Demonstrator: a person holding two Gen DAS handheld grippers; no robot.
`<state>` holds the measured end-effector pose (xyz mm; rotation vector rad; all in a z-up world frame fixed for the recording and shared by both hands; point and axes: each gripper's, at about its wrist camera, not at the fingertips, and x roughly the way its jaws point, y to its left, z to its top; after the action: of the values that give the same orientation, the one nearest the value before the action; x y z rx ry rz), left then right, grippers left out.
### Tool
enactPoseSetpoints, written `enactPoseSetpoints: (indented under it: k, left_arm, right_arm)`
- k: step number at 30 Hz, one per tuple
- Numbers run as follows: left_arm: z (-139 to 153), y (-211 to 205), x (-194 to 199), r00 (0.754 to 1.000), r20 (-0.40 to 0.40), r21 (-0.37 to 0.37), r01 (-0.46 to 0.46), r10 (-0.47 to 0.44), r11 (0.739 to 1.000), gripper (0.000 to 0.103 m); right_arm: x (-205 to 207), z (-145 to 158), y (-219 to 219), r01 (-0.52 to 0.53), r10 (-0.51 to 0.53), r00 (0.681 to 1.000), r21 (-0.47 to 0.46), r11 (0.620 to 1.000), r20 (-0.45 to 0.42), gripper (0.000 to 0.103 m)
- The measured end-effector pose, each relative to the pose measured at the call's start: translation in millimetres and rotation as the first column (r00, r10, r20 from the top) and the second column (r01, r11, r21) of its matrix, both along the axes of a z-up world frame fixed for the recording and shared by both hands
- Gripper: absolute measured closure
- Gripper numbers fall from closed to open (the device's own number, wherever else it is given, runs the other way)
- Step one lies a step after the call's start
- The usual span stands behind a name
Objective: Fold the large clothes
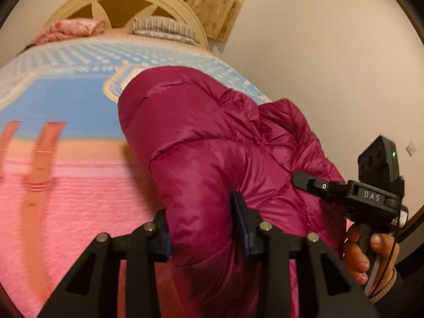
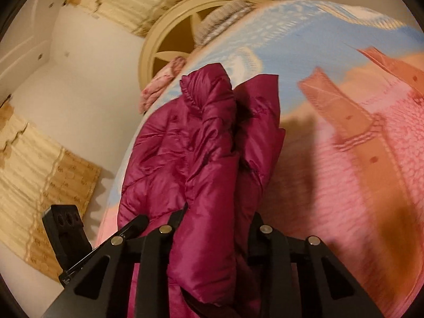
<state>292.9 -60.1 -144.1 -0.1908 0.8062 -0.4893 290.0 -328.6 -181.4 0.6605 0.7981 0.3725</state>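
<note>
Lying across the pink and blue bed cover [image 1: 66,185], near the edge that faces the wall, a magenta down jacket [image 1: 201,137] is bunched into puffy folds. The left gripper [image 1: 204,234] is clenched on one thick fold of it. The right gripper [image 2: 212,228] is likewise clamped on the jacket, its handle held by a hand [image 1: 368,251] beside that edge.

A bed [image 1: 66,185] carries everything, covered by a knitted spread [image 2: 371,159] in blue, peach and pink bands with orange strap shapes. A magenta puffer jacket [image 1: 201,137] lies bunched on it near one edge. At the cream headboard [image 1: 169,2] sit a pink floral pillow [image 1: 71,29] and a grey striped pillow [image 1: 161,29].
</note>
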Motion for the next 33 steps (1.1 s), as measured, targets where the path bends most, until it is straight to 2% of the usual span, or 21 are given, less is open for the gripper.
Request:
enactPoseSetpoints:
  k: [6,13,21,24,33]
  left_arm:
    - [14,63,-30,0.992,0.027,0.06,-0.126,0.124,0.99,0.065]
    - [26,131,-57,0.96,0.09,0.142,-0.274,0.264,0.951,0.065]
    - [16,201,-72,0.914,0.107,0.155,-0.405,0.392,0.901,0.065]
    - [13,213,-71,0.898,0.107,0.158,-0.438,0.426,0.885,0.065]
    - [6,252,-87,0.854,0.114,0.175,-0.52,0.508,0.836,0.065]
  right_arm:
    - [-4,19,79,-0.131,0.131,0.99,-0.009,0.991,0.047,0.074]
    - [10,19,176,-0.278,0.277,0.959,0.017,0.96,0.052,0.075]
    - [25,22,275,-0.425,0.425,0.904,0.002,0.905,0.054,0.075]
    - [26,22,314,-0.472,0.472,0.88,-0.005,0.881,0.054,0.075]
    - [23,12,385,-0.556,0.556,0.83,-0.006,0.831,0.043,0.075]
